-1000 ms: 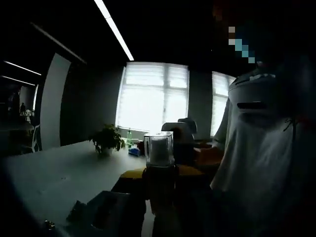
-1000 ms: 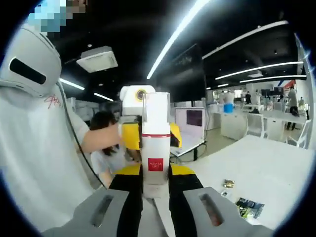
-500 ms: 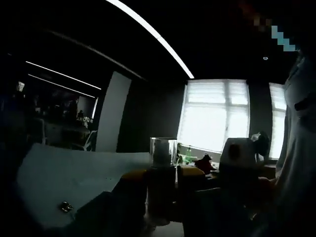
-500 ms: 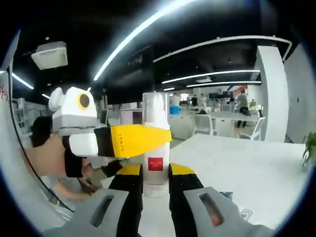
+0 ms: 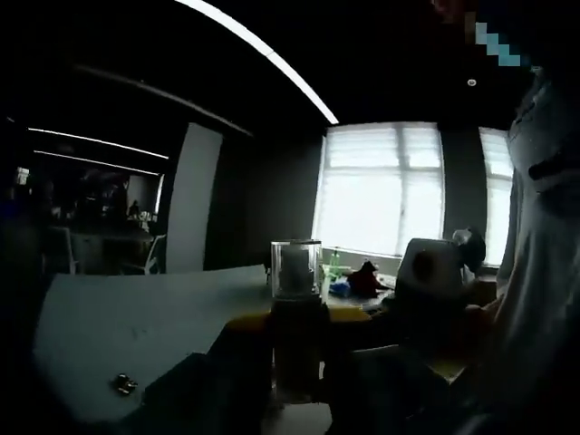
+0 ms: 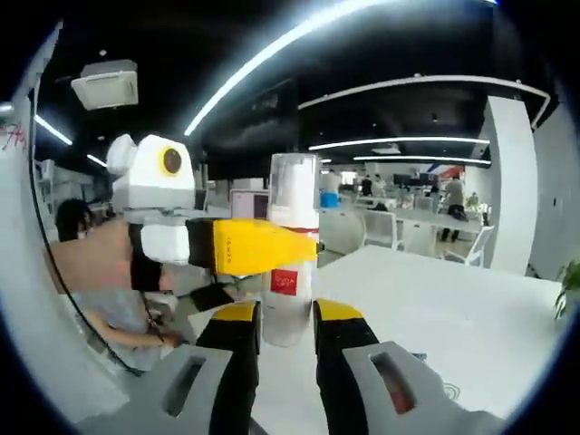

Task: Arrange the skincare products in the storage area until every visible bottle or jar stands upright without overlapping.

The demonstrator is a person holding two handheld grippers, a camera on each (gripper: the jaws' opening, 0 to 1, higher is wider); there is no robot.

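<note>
In the left gripper view, which is very dark, the left gripper rises from the bottom edge with its fingers closed on a bottle with a clear cap, held upright above a pale desk. A small dark object lies on the desk at the lower left. Beyond the bottle, a bright window with blinds glows at the back of the room, and a long ceiling light strip runs across the top. Small items, one green and one dark red, sit on the far end of the desk near the window, too dim to name. At the right edge stands a person in a white shirt, with the other gripper's pale body low beside them. In the right gripper view, the right gripper shows two black fingers with yellow tips gripping a white skincare bottle near its base; the bottle has a clear cap and a red square label and stands upright, lifted above a white desk. The left gripper's yellow finger reaches in from the left and crosses just in front of this bottle at label height. A potted plant peeks in at the far right, and people stand among desks in the distance.
</note>
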